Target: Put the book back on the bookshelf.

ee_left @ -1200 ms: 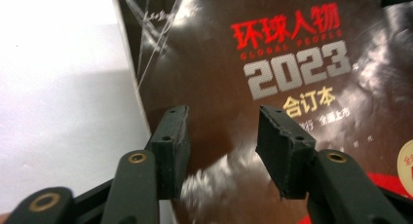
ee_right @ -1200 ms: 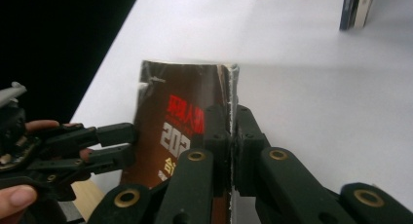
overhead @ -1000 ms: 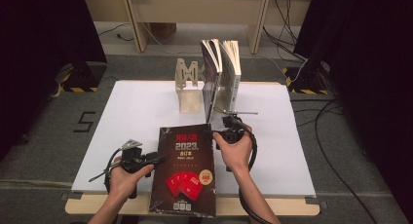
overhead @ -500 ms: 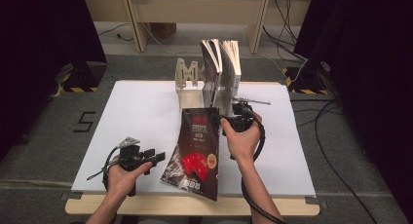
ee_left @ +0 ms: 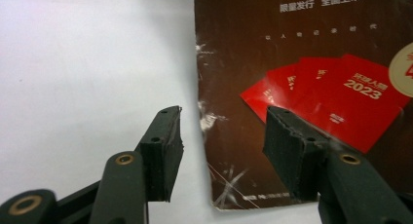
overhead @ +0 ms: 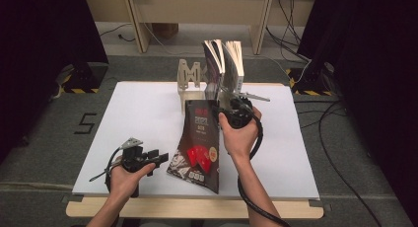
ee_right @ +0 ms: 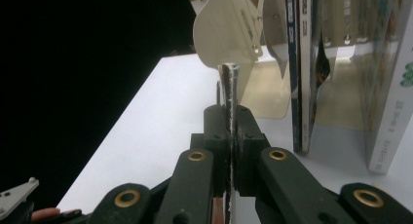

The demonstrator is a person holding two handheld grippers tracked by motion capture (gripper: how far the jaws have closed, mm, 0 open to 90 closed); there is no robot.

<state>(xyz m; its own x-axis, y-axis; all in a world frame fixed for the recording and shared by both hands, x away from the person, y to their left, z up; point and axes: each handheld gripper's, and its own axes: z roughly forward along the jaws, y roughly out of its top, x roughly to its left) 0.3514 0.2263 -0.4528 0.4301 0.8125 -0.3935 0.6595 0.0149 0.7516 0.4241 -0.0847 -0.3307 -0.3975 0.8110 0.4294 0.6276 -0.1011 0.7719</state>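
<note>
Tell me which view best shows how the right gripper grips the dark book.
The right gripper view: the right gripper is clamped on the dark book edge-on. The high view shows the book tilted, its top edge raised. The left gripper view shows its cover.

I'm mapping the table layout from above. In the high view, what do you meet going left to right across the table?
Left tongs, open, on the white table → dark book with red cards, tilted up → right tongs, shut on that book's top edge → the hand holding them.
</note>
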